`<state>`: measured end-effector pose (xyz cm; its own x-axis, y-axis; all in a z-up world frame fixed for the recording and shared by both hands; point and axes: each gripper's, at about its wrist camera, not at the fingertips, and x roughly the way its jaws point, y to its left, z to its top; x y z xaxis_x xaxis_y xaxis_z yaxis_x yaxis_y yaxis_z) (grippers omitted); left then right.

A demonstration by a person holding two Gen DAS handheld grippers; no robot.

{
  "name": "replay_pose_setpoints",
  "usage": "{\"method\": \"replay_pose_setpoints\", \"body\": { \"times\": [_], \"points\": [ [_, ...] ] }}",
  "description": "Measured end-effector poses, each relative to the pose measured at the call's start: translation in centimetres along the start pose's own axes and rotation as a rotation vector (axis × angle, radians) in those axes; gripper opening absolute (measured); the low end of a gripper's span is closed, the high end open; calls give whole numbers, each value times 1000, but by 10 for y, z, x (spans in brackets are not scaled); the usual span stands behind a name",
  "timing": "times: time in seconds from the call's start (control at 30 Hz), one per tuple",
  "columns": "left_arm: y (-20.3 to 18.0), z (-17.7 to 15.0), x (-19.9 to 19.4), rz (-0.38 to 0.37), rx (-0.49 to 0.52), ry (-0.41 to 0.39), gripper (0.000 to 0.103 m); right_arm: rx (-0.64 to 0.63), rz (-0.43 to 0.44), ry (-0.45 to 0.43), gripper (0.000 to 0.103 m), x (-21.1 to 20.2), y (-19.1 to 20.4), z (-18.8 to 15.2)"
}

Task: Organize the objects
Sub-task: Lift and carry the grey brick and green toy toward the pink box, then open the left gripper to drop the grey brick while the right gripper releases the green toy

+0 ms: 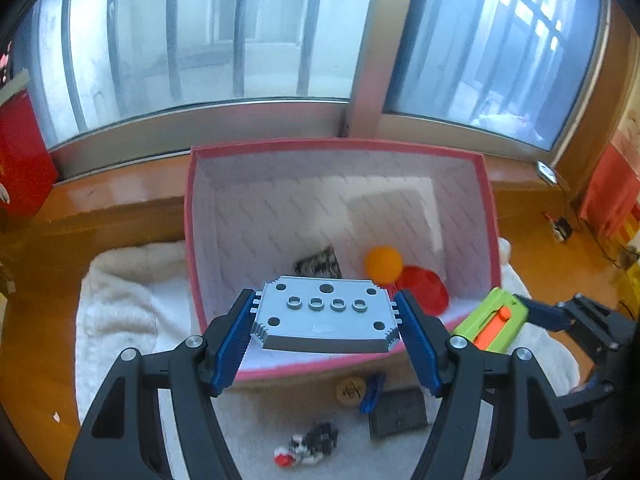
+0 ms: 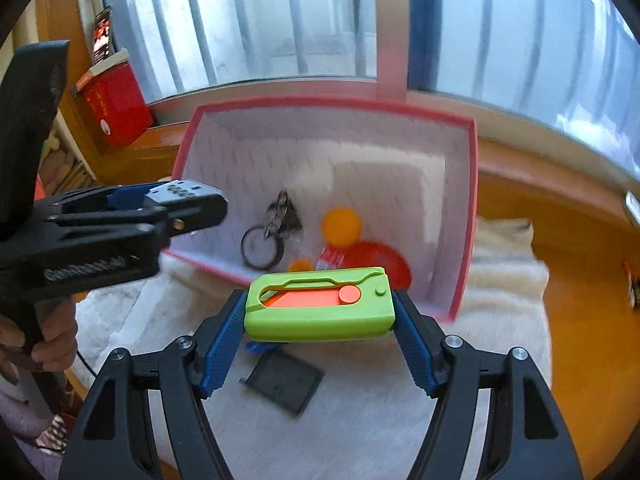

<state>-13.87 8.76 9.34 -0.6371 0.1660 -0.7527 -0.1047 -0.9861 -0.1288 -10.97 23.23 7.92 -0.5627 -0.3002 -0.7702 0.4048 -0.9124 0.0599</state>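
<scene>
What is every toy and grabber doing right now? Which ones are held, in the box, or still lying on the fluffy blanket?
left gripper: shut on the grey plate.
grey plate: held above the box's near edge.
right gripper: shut on the green case.
green case: held in the air.
pink box: open.
orange ball: inside the box.
red disc: inside the box.
key ring: inside the box.
dark square: lying on the blanket.
</scene>
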Motion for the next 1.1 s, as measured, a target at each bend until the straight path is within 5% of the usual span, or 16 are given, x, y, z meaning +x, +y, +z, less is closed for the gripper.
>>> {"method": "replay_pose_setpoints", "body": {
  "times": [0.53, 1.1],
  "points": [
    [-9, 19, 64, 116, -91, 45, 70, -123, -15, 29, 72, 51, -19, 32],
    [-3, 30, 91, 195, -186, 37, 70, -296, -8, 32, 72, 91, -17, 38]
  ]
}}
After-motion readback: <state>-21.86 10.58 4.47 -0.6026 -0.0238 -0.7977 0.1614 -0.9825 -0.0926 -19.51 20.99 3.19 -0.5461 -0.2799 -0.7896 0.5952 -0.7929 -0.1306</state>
